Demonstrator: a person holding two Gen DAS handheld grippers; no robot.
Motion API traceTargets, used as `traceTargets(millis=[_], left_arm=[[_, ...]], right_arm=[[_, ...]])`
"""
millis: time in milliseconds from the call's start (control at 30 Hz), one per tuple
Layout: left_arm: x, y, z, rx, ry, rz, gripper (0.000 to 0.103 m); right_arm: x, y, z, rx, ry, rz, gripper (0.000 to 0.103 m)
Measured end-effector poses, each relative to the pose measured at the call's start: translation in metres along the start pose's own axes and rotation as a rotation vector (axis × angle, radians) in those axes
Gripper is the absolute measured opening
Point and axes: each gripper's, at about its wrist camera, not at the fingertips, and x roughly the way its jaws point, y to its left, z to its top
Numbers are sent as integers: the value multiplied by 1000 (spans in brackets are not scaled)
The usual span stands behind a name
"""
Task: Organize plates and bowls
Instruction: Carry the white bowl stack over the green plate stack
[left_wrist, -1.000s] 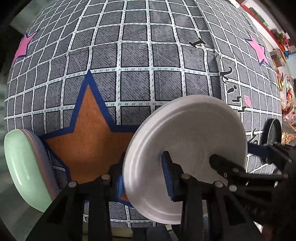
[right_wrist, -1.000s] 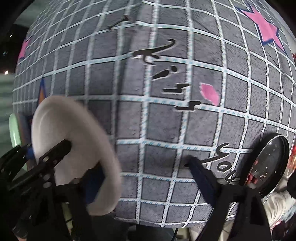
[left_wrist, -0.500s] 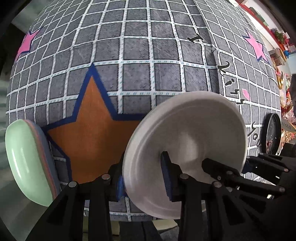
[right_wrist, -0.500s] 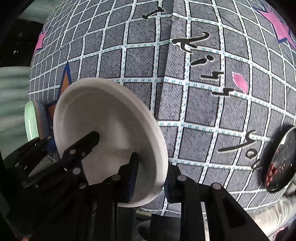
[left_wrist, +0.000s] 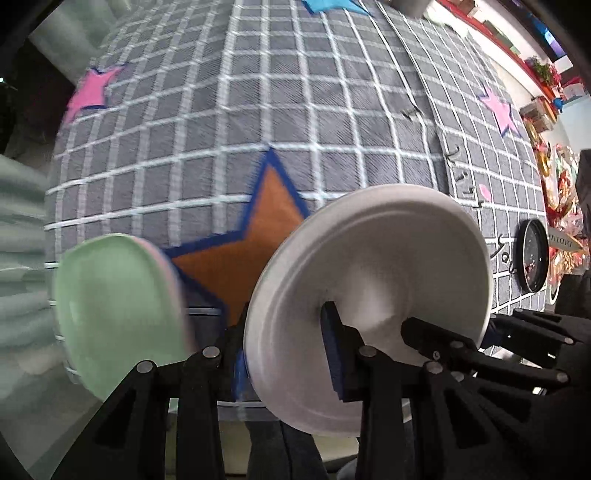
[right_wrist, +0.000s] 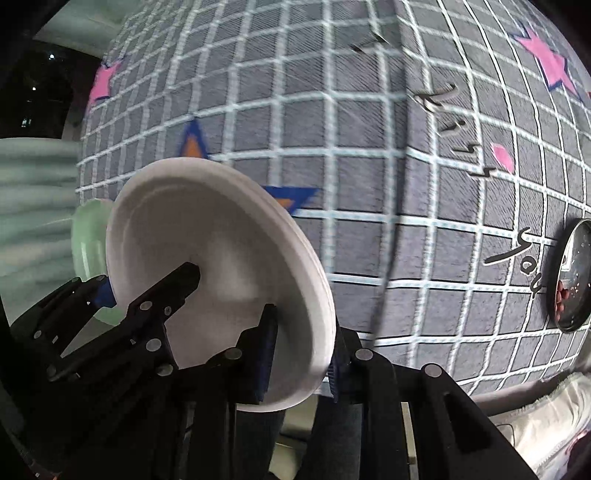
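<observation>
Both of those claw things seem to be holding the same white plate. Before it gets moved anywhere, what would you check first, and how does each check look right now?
1. Left gripper jaws clamp the round white plate at its rim: ok.
2. Right gripper jaws clamp the opposite rim: ok.
3. Plate clear of the grey checked cloth: ok, it is lifted and tilted.
4. Plate empty, nothing to spill: ok.
5. Pale green plate at the cloth's left edge, free on top for stacking: ok.
6. Round black dish of red bits out of the way: ok, far right.
</observation>
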Motion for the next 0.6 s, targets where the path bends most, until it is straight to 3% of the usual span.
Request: traceTargets(millis=[267,467,600], left_arm=[[-33,54,-79,-97,-53,29,37],[-34,76,-152,-205,-54,51,37],[-29,89,-176,-243,-46,60,36]], right_arm=[[-5,92,3,-66,-42,16,27],[16,122,22,-166,-27,26,27],[30,150,27,-210,-10,23,27]])
